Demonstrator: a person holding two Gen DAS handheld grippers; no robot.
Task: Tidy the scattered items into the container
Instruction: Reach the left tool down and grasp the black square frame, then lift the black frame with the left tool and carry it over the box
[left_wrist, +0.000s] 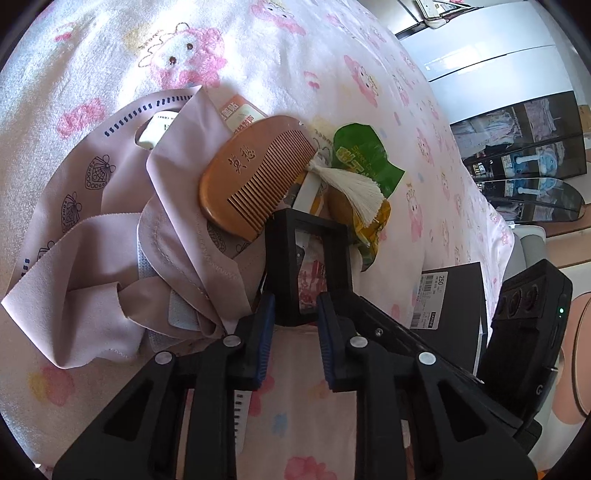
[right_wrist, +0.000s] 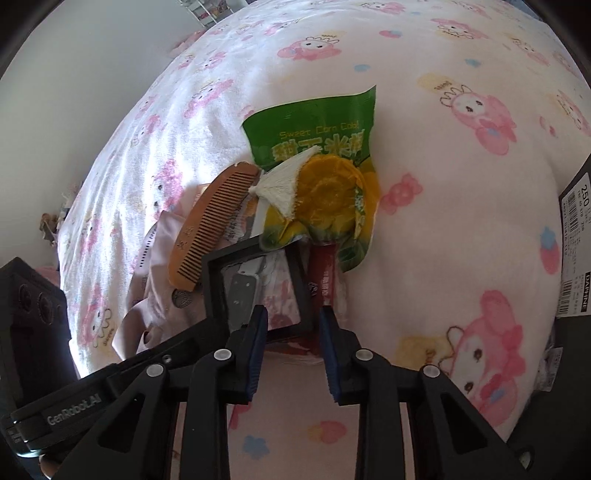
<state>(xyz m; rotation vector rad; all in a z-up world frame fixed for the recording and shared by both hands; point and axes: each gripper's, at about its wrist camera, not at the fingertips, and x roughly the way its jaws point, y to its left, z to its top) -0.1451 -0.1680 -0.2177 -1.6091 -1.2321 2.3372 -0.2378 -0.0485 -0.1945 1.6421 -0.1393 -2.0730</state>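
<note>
A pile lies on the pink cartoon-print blanket: a wooden comb (left_wrist: 243, 177) with a white tassel (left_wrist: 354, 188), a green-and-yellow sweet corn packet (left_wrist: 364, 158), a mauve cloth bag (left_wrist: 110, 221) and a black square frame case (left_wrist: 308, 266). My left gripper (left_wrist: 295, 314) has its blue pads either side of the frame's near corner, jaws partly apart. My right gripper (right_wrist: 291, 325) also straddles the frame case (right_wrist: 258, 288), by a red sachet (right_wrist: 327, 275). The comb (right_wrist: 210, 229) and corn packet (right_wrist: 325, 173) lie beyond it. Neither grip on the frame is clear.
A black box with a barcode label (left_wrist: 452, 299) sits at the blanket's right edge; it also shows in the right wrist view (right_wrist: 576, 251). A serrated white strip (left_wrist: 240, 417) lies under my left gripper. Beyond the bed are a white cabinet (left_wrist: 498, 48) and glass shelving (left_wrist: 524, 140).
</note>
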